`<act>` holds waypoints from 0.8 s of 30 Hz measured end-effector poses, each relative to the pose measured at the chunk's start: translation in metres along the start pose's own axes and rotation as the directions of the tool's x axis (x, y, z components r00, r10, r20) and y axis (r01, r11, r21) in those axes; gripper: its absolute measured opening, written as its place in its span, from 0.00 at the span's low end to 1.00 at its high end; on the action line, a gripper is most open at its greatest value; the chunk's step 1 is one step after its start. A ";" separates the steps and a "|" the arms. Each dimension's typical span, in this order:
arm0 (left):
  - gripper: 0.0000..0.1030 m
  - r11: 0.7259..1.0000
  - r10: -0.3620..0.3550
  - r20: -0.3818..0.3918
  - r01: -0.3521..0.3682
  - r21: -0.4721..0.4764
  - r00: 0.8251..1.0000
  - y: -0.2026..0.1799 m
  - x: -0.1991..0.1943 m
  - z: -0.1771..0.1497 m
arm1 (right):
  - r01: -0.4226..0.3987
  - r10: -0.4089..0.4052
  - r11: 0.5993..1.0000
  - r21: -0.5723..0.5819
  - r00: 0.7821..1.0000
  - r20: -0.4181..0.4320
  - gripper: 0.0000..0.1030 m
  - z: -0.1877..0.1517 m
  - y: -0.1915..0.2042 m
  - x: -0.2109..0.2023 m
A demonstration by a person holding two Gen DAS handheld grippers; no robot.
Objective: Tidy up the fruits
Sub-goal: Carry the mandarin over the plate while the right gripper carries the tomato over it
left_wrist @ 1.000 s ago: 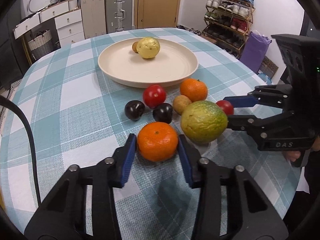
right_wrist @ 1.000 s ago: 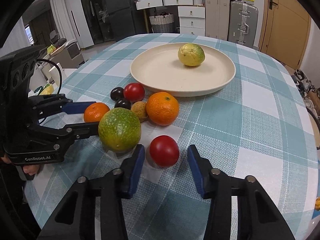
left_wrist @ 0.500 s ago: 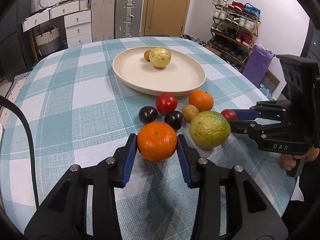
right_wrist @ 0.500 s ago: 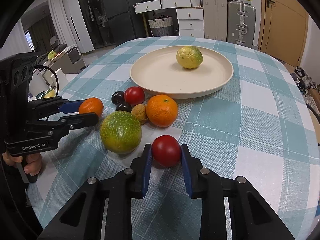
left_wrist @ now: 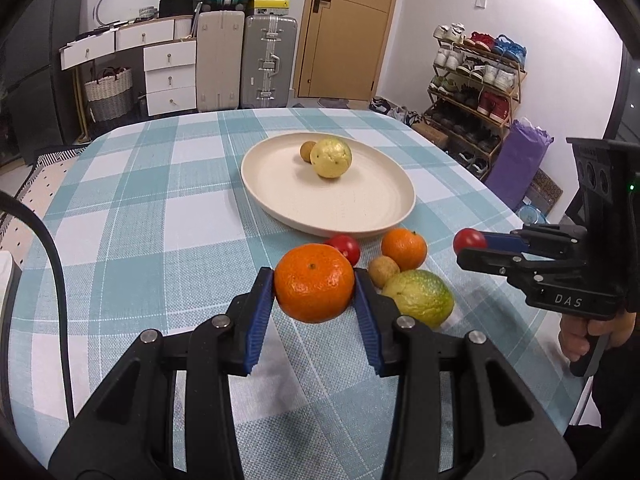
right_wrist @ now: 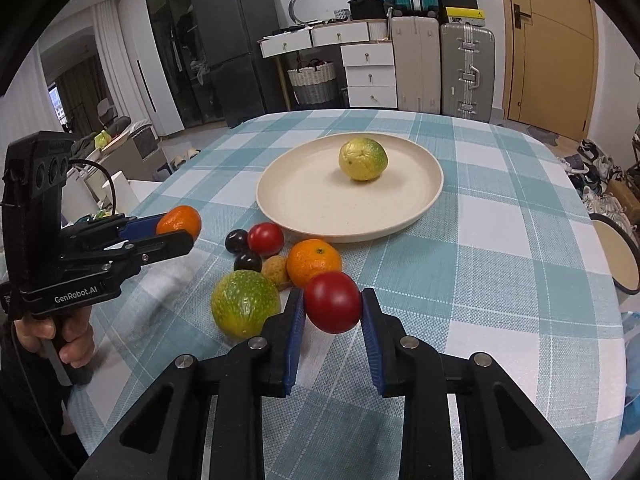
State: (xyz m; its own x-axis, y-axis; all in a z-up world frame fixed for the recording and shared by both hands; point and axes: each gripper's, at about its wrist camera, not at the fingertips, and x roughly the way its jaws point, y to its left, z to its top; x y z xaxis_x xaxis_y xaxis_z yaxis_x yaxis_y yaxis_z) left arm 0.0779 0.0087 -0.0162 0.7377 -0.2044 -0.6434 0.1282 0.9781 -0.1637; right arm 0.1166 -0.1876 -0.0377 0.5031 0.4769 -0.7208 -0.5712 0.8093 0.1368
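You are carrying two fruits at once: your left gripper [left_wrist: 314, 288] is clamping a mandarin [left_wrist: 314, 282] between its blue pads, and your right gripper [right_wrist: 333, 305] is clamping a red tomato [right_wrist: 333, 301], both hanging clear of the checked tablecloth [left_wrist: 160, 208]. The transfer step is in hand. Next, you are likely needing to bring both over the cream plate [left_wrist: 360, 216], which is already holding a yellow-green citrus [left_wrist: 331, 158] and a small brown fruit [left_wrist: 307, 151], lower them, then part the jaws gently so neither rolls off. A second mandarin [right_wrist: 314, 262], another tomato [right_wrist: 265, 239] and two dark plums [right_wrist: 237, 241] are waiting beside the plate. The right gripper's body is reading "DAS" [left_wrist: 568, 301], the left's "GenRobot.AI" [right_wrist: 75, 295].
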 end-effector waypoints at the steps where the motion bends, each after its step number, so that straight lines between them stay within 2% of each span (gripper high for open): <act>1: 0.36 1.000 0.000 0.003 0.000 -0.002 1.000 0.000 0.000 0.001 | 0.002 -0.002 1.000 0.005 1.000 0.000 0.28 0.001 -0.001 0.001; 24: 0.36 1.000 -0.009 0.053 0.010 -0.019 0.999 0.002 0.019 0.040 | 0.029 -0.034 0.997 0.070 0.997 0.068 0.28 0.036 -0.017 0.011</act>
State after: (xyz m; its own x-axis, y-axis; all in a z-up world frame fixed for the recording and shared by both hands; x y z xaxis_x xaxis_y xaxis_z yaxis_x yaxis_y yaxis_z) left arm 0.1182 0.0079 0.0013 0.7705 -0.2107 -0.6016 0.1231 0.9752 -0.1840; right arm 0.1551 -0.1839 -0.0240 0.5652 0.4712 -0.6771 -0.5097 0.8449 0.1625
